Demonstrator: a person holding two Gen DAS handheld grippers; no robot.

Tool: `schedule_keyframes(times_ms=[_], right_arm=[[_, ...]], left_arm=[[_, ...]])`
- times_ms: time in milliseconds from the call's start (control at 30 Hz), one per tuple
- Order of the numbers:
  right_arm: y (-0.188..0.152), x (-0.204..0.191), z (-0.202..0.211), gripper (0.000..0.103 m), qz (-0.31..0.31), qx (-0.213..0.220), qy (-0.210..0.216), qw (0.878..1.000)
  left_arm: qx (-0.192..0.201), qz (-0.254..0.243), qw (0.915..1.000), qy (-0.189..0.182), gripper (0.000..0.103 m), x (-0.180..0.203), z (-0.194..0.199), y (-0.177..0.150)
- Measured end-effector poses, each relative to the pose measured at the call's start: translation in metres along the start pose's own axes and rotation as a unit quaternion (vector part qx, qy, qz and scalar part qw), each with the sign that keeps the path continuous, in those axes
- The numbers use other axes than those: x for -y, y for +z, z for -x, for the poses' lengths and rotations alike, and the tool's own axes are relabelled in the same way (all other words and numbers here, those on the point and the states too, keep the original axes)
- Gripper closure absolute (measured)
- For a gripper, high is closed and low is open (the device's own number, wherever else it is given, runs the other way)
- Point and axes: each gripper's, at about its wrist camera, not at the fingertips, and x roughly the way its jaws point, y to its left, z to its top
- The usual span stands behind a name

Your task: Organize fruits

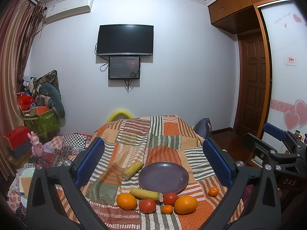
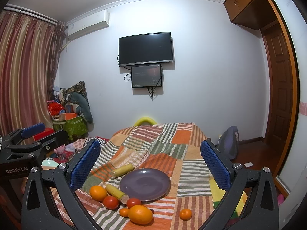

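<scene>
While nothing sits on the purple plate (image 1: 163,175) yet, all fruit lies loose on the striped patchwork blanket (image 1: 167,132). Clock positions around the plate, left wrist view: corn-like yellow cob (image 1: 133,170) at 9, second cob (image 1: 145,193) at 7, big orange (image 1: 126,201) and tomato (image 1: 147,206) further out at 7, tomato (image 1: 170,198) touching the rim at 6, small mandarin (image 1: 167,209) below it, big orange (image 1: 185,204) at 5, lone mandarin (image 1: 213,191) at 4.

Handling guess: oranges firm, round, will roll on soft bedding; grip across the middle. Tomatoes soft-skinned, squeeze lightly. Cobs stiff, grab mid-length.

Left gripper (image 1: 153,164) spread wide, nothing between its blue pads, hovering clear of the fruit. Right gripper (image 2: 150,165) same: wide apart, empty, touching nothing.
</scene>
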Motion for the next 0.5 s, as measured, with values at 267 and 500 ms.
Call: schedule_keyframes(times_ms=[267, 500], right_arm=[[0.0, 0.0002, -0.0001, 0.0, 0.0, 0.001, 0.001, 1.0], [-0.0005, -0.0008, 0.0002, 0.0, 0.001, 0.0, 0.001, 1.0]], left_arm=[[0.0, 0.0, 1.0, 0.0, 0.0, -0.001, -0.0007, 0.0016], [0.0, -0.001, 1.0, 0.0, 0.0, -0.0008, -0.0012, 0.0019]])
